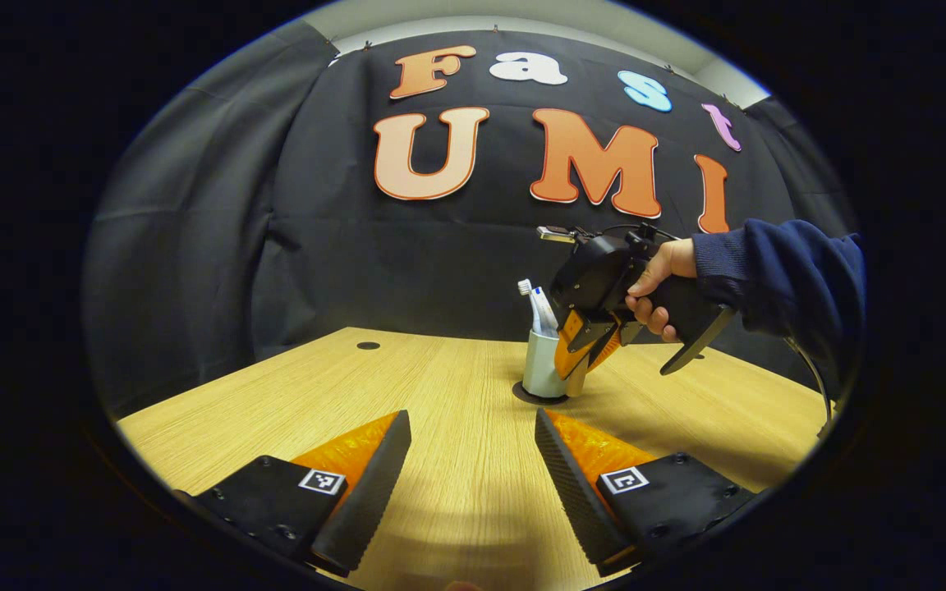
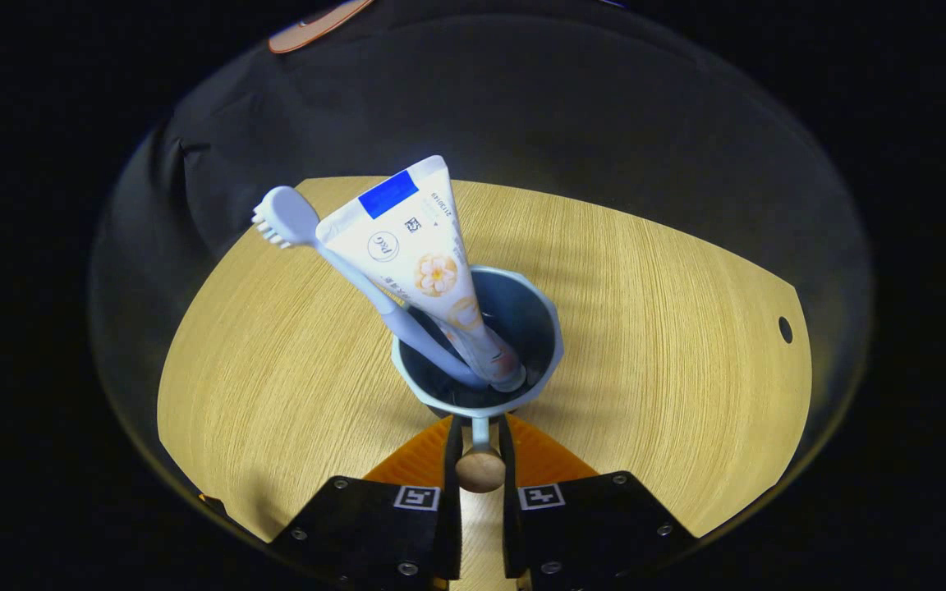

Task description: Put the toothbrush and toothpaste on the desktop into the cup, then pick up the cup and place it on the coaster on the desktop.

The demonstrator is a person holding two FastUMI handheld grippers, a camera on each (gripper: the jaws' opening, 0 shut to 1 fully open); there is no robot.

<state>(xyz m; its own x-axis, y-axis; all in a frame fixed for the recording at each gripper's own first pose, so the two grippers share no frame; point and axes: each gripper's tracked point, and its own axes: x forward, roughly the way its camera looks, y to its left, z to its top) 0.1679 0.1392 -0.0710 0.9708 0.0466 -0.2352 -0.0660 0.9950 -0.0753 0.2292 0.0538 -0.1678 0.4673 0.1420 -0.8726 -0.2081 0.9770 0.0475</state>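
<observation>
The wooden desktop is seen from the left gripper view, with a small cable hole near its far left corner. Toward the middle of its far edge the cup stands on the dark round coaster, so the final placement is judged to be reached or nearly so. The toothpaste and toothbrush are leant upright inside the cup, heads up, resting against its rim, which keeps them from tipping out. The right gripper, carried by a hand in a dark sleeve, is closed on the cup's handle, both fingers pressed against it, presumably to steady the cup until it is settled. The left gripper is held back over the near edge, its jaws wide apart and holding nothing.
</observation>
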